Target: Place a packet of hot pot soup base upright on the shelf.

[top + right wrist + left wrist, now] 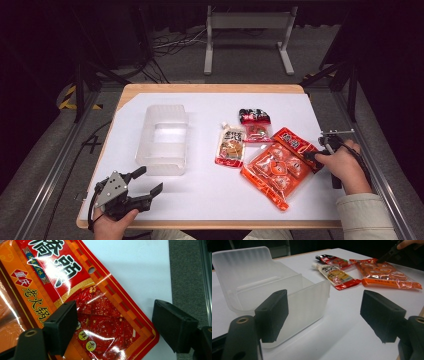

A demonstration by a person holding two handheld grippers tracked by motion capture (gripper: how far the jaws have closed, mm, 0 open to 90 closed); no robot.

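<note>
The right gripper [320,150], jaws wide apart and gripping nothing, hovers over the flat red-and-orange printed foil sauce packet [100,315] near the desk's [210,200] right edge. The left gripper [145,182], open and empty, rests at the front-left corner beside the translucent plastic box [162,140].

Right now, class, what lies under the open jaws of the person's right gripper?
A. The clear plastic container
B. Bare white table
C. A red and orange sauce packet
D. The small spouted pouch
C: in the right gripper view the right gripper stands open over the red and orange sauce packet, pads off it.
</note>
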